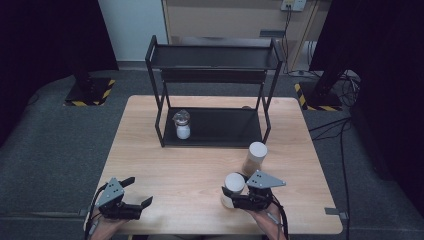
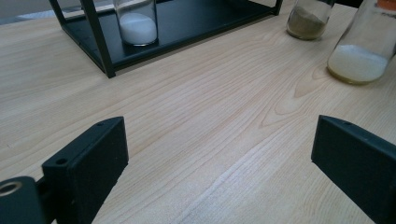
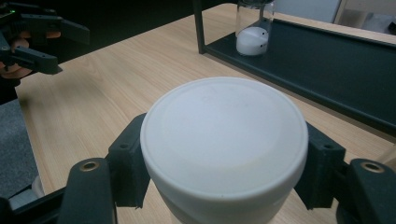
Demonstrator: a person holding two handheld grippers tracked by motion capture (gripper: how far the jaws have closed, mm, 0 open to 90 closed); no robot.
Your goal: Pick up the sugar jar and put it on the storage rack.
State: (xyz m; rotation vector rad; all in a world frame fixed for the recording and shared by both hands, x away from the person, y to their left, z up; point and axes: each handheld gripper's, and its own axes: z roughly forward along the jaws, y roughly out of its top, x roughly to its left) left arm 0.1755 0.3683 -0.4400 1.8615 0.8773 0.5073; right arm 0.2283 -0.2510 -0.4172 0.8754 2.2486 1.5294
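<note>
A jar with a white lid [image 1: 234, 183] stands on the wooden table [image 1: 175, 165] at the front right. My right gripper [image 1: 231, 196] is shut on it, one black jaw on each side just under the lid [image 3: 224, 135]. The left gripper view shows pale powder in this jar [image 2: 359, 58]. A second white-lidded jar [image 1: 255, 156] holding brown powder [image 2: 306, 23] stands just behind it. My left gripper [image 1: 138, 191] rests open at the front left, nothing between its jaws [image 2: 219, 154].
A black two-tier rack [image 1: 212, 135] stands at the back middle of the table. A glass jar of white powder [image 1: 182, 126] sits at the left of its bottom shelf [image 3: 327, 60]. Bare wood lies between the rack and my grippers.
</note>
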